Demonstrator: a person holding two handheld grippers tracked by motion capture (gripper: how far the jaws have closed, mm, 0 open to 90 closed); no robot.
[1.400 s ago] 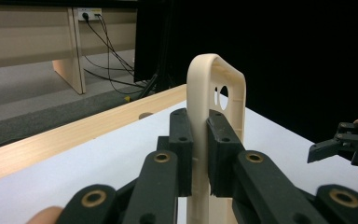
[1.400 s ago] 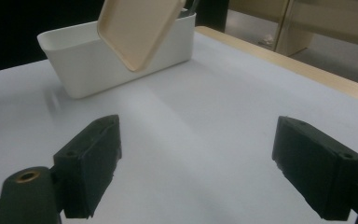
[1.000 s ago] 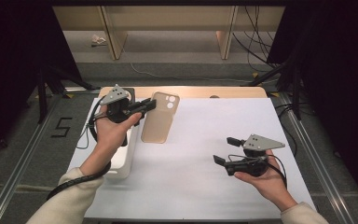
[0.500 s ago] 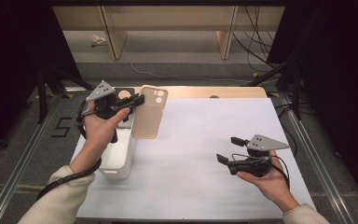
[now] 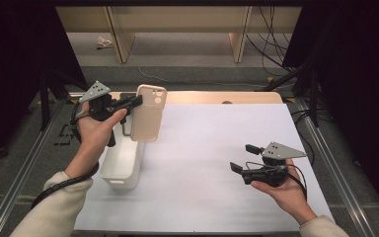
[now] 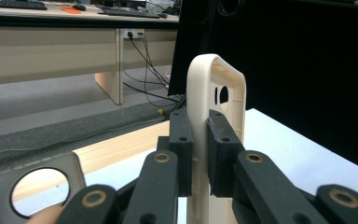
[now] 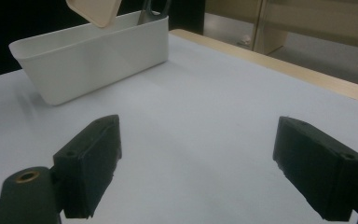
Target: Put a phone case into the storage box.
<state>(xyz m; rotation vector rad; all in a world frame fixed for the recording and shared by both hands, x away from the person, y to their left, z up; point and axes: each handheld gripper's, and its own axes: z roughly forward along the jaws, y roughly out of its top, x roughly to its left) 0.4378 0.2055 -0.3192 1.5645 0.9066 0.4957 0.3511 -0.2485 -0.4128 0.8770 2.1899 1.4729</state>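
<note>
Clamped edge-on in the left gripper (image 5: pixel 137 102), the beige phone case (image 5: pixel 148 113) now hangs lifted over the white bin (image 5: pixel 121 165) instead of lying on the table, likely ready to drop in, while the right gripper (image 5: pixel 238 159) waits wide open.

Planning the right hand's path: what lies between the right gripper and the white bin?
Nothing: bare white tabletop runs from the right gripper to the white rectangular plastic bin, as its own view shows.

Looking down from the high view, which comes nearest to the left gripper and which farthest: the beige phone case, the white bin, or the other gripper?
1. Phone case: clamped in the left gripper, hanging upright.
2. White bin: just below, at the table's left.
3. Right gripper: far across, at the right.
</note>
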